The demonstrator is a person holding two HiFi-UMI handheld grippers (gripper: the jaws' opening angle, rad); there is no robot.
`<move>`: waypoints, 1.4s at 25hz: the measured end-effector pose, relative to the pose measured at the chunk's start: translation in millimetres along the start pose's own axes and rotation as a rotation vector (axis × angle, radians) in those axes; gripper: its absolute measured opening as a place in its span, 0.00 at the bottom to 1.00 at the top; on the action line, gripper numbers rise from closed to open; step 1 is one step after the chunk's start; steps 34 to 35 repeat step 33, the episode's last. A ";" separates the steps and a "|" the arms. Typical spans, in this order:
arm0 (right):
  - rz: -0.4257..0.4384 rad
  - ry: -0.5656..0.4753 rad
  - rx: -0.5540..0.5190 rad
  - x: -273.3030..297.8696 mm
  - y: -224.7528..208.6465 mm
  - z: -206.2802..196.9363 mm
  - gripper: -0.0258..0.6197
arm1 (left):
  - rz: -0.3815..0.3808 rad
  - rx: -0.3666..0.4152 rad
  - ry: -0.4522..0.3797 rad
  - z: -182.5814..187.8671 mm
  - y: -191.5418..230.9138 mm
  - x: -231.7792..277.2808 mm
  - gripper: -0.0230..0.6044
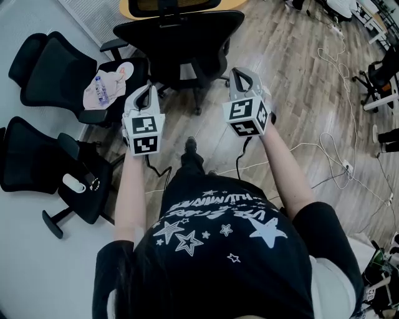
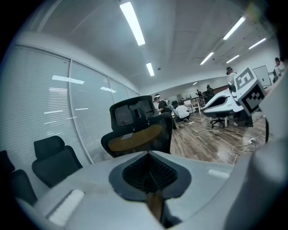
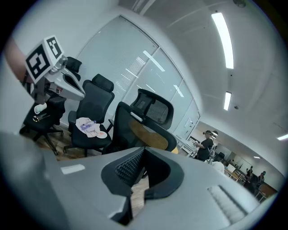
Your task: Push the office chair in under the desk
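The left hand-held gripper (image 1: 148, 91) and right hand-held gripper (image 1: 240, 75) — both closed, empty — point at the office chair (image 1: 181, 43), standing at the worktop (image 1: 126, 9). Only the head view shows the shirt lettering (image 1: 218, 209) — too warped to read.

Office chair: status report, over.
Left gripper, right gripper shut, empty. Office chair at desk, untouched, ahead of both. Nothing between; neighbouring chair stands left.
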State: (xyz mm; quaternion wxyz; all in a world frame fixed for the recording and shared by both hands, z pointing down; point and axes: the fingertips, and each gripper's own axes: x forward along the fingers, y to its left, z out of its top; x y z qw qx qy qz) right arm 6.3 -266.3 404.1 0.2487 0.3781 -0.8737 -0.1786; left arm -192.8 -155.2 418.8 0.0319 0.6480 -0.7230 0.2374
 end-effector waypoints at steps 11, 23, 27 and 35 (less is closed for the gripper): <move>0.050 0.030 0.031 -16.0 13.5 -13.1 0.04 | 0.011 -0.045 0.020 -17.6 -11.3 -25.4 0.04; 0.070 0.047 0.044 -17.5 18.6 -24.1 0.04 | -0.005 -0.082 0.044 -26.6 -23.1 -28.7 0.04; 0.075 0.046 0.048 -16.5 19.3 -25.8 0.04 | -0.015 -0.103 0.049 -29.2 -25.4 -27.0 0.04; 0.078 0.053 0.055 -14.0 16.2 -30.6 0.04 | -0.021 -0.145 0.027 -21.5 -29.9 -24.3 0.04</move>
